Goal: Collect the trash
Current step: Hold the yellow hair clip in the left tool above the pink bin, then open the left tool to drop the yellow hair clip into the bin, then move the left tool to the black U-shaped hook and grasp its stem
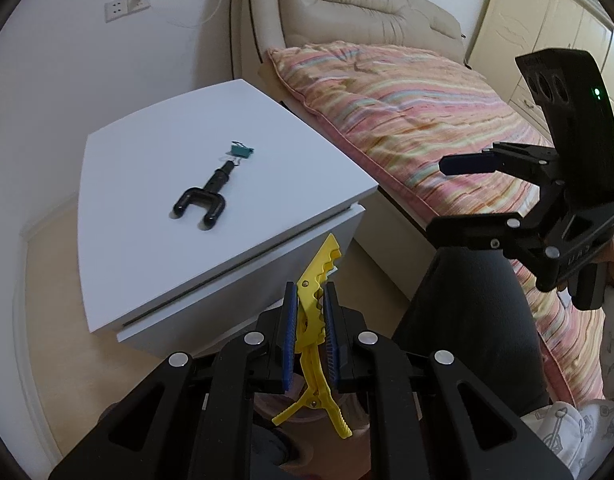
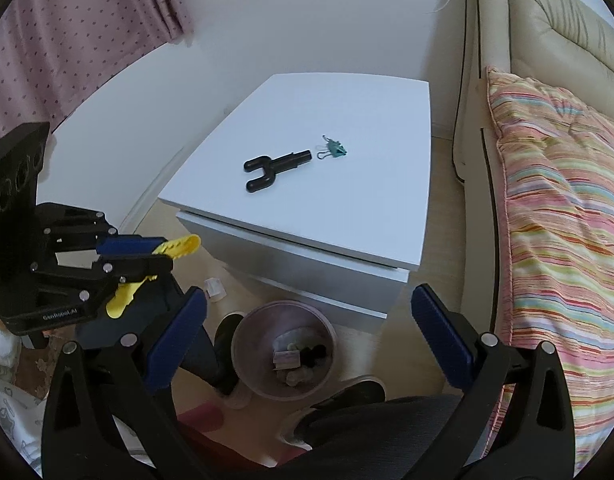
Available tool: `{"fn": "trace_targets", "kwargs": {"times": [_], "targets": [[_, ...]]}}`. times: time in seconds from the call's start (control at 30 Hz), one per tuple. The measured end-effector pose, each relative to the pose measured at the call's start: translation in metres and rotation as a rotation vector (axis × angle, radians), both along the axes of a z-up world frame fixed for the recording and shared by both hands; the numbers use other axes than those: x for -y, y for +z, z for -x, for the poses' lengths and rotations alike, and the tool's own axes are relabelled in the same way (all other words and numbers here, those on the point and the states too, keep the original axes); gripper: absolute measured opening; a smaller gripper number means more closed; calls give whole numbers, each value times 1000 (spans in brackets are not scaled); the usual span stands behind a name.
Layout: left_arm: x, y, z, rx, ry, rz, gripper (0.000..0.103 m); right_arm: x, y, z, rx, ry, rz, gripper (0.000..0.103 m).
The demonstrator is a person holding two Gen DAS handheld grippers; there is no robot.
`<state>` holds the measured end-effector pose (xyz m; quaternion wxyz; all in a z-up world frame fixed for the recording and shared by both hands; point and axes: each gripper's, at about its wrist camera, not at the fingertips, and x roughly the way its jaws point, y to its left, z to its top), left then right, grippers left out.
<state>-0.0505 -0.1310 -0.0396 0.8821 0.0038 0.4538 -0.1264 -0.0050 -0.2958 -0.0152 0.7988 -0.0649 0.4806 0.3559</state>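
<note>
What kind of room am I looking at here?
Most likely a bedroom in a home: a white bedside cabinet stands next to a padded beige headboard and a striped quilt, with a pink curtain by the wall and a small waste bin on the floor.

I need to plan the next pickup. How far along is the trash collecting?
Done: the pink bin on the floor already holds several scraps. In hand: the left hand-held gripper is clamped on a yellow clip; the right hand-held gripper is open. Left: a black fork-shaped piece and a teal binder clip on the white nightstand.
</note>
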Motion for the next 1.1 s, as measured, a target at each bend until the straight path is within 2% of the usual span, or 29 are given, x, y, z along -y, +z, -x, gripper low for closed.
{"fn": "trace_targets", "kwargs": {"times": [0.13,0.17,0.2,0.27,0.3,0.57,1.1], "targets": [[4,-4,-2,-22,-9,-1,18,5,-1,-3,-4,-9,-5,100],[4,-5,-3,-29,-10,-1,30,6,-1,-3,-4,-11,-6,100],[4,-6,-4,-32,-9,3,54,6,-1,-4,-5,-12,-7,100],[3,-6,-3,-24,-7,22,81,7,-1,-5,-6,-14,-9,100],[2,-6,-3,-15,-3,28,88,7,-1,-5,-7,-15,-10,100],[-10,-7,-4,8,51,2,95,4,-3,-5,-12,-14,-5,100],[-29,1,-12,47,80,17,95,-10,-1,-7,-4,8,-2,100]]}}
